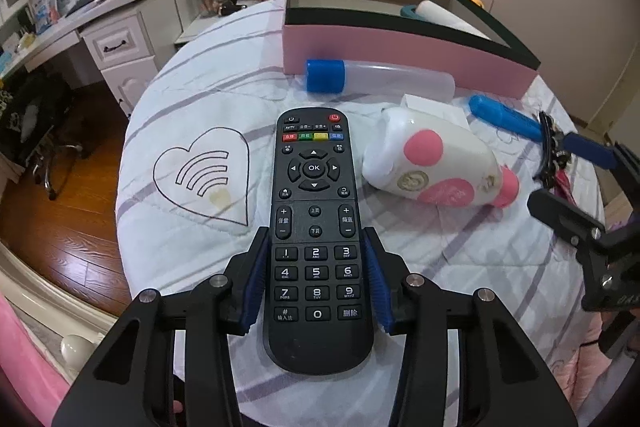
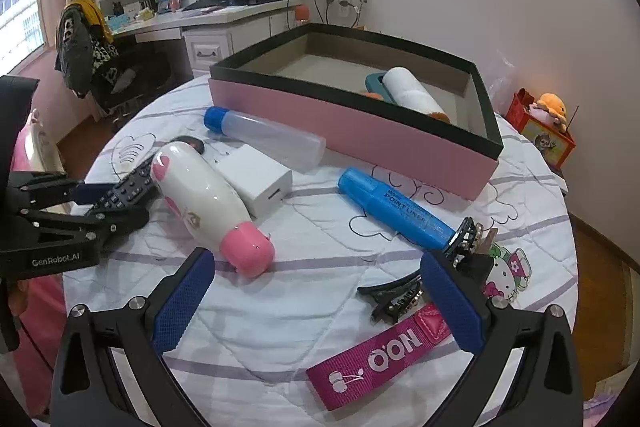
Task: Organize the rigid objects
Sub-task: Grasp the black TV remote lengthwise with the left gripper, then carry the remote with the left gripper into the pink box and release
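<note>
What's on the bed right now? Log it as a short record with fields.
surface: quilted bedspread
left tongs: shut on black remote control
right tongs: open, holding nothing
box: pink, black rim, holds a white roll
loose items: blue-capped bottle, white charger, blue marker, pink-capped bottle, hair clip, pink strap

left claw [image 1: 316, 279]: black frame, blue ribbed pads, silver screws | right claw [image 2: 316, 307]: same build, blue textured pads

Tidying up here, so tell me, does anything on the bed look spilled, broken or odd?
Nothing spilled or broken. One oddity: a yellowish stain sits inside the heart print on the white quilt, left of the black remote control.
</note>
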`<state>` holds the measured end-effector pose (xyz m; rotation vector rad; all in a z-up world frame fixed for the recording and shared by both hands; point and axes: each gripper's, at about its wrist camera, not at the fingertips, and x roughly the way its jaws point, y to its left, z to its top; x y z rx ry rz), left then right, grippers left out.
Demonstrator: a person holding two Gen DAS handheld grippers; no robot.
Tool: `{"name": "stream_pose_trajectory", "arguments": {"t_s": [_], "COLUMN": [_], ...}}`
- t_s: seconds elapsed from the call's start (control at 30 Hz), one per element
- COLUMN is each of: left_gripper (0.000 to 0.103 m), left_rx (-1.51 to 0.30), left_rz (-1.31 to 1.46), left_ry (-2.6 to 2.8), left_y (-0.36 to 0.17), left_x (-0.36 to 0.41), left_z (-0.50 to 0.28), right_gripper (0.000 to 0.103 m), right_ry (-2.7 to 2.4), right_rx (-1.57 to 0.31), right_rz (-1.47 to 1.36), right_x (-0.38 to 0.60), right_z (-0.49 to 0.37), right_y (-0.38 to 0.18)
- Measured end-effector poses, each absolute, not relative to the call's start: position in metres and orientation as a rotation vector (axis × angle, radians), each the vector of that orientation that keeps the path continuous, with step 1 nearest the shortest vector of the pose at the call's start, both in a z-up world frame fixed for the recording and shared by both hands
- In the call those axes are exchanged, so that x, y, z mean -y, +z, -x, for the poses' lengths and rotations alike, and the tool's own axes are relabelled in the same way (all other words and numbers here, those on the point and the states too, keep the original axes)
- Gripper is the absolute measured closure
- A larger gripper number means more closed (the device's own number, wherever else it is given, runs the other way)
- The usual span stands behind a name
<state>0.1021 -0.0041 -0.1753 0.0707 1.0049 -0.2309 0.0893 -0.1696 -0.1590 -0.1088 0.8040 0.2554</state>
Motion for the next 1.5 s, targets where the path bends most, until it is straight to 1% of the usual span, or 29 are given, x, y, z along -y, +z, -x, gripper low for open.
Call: {"name": "stream_pose_trajectory", "arguments": {"t_s": [0.2, 0.23, 0.3, 0.33, 0.37, 0.63, 0.87, 1.13, 1.5], "left_gripper": [0.057, 0.052, 0.051, 0.053, 0.059, 0.059, 0.059, 0.059, 0.059], "left_rx": [-0.992, -0.986, -0.971, -0.965, -0.953, -0.937, -0.863, -0.758, -0.635], "left_rz": [-0.123, -0.126, -0.110, -0.108, -0.111, -0.085, -0.080, -0.088, -0.081], "left_ry": [-0.205, -0.206, -0.216, -0.213, -0.201, -0.221, -0.228, -0.253, -0.316], "left_y": [-0.179, -0.179, -0.180, -0.180, -0.179, -0.170, -0.146, -0.103, -0.049], "left_x": [0.014, 0.015, 0.015, 0.015, 0.014, 0.007, 0.002, 0.008, 0.037], "left_z": [-0.103, -0.103, -0.104, -0.104, -0.103, -0.095, -0.080, -0.075, -0.115], "right_gripper": [0.000, 0.000, 0.000, 0.000, 0.000, 0.000, 0.000, 0.000, 0.000], "right_ry": [0.276, 0.277, 0.279, 0.279, 0.279, 0.267, 0.269, 0.233, 0.138], "right_rx": [-0.807, -0.809, -0.809, -0.810, -0.809, -0.800, -0.776, -0.722, -0.588], "right_rz": [0.080, 0.079, 0.076, 0.072, 0.070, 0.065, 0.066, 0.053, 0.022], "right_x": [0.170, 0.170, 0.171, 0.171, 0.172, 0.175, 0.170, 0.174, 0.197], "right_z": [-0.089, -0.089, -0.089, -0.088, -0.088, -0.085, -0.083, -0.090, -0.127], "right_y": [-0.162, -0.162, -0.162, -0.163, -0.163, -0.157, -0.146, -0.124, -0.076]}}
